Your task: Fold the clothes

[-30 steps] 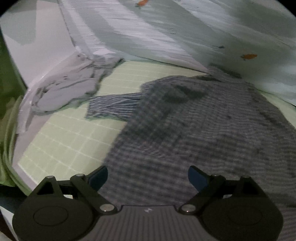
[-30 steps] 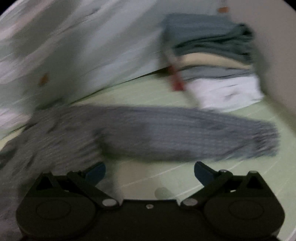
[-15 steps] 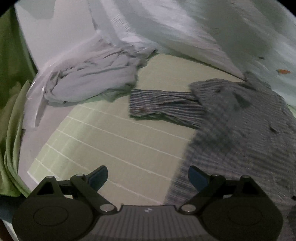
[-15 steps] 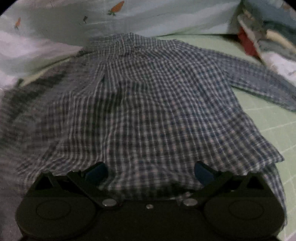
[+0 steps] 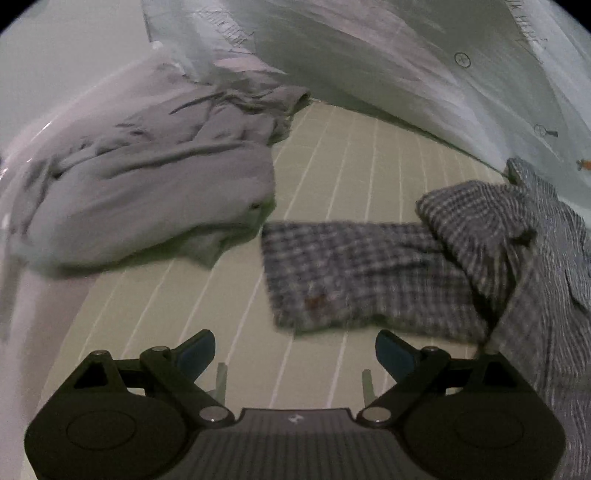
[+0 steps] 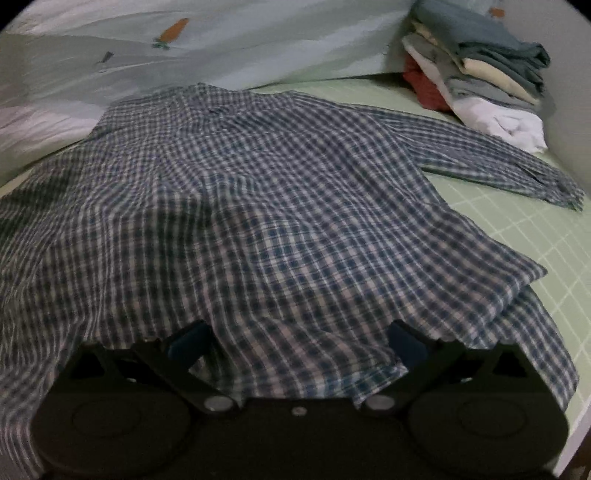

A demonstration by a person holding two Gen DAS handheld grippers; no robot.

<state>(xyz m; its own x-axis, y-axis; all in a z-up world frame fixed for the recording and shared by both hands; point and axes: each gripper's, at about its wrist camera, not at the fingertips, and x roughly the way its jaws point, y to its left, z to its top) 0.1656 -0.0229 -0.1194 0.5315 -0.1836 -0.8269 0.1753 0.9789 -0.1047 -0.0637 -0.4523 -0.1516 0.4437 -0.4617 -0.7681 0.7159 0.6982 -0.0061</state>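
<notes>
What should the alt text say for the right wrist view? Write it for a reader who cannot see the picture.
A blue and white checked shirt lies spread on a green gridded mat, its hem draped over the open right gripper. One sleeve stretches right toward a stack of folded clothes; pale bedding printed with a carrot lies behind.

1 plaid shirt (image 6: 258, 206), 1 grey garment (image 5: 147, 184), 1 folded stack (image 6: 480, 77), 2 grippers (image 5: 295, 350).

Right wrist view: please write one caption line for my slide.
Open right gripper at the hem of a spread checked shirt, folded clothes stack behind.
</notes>
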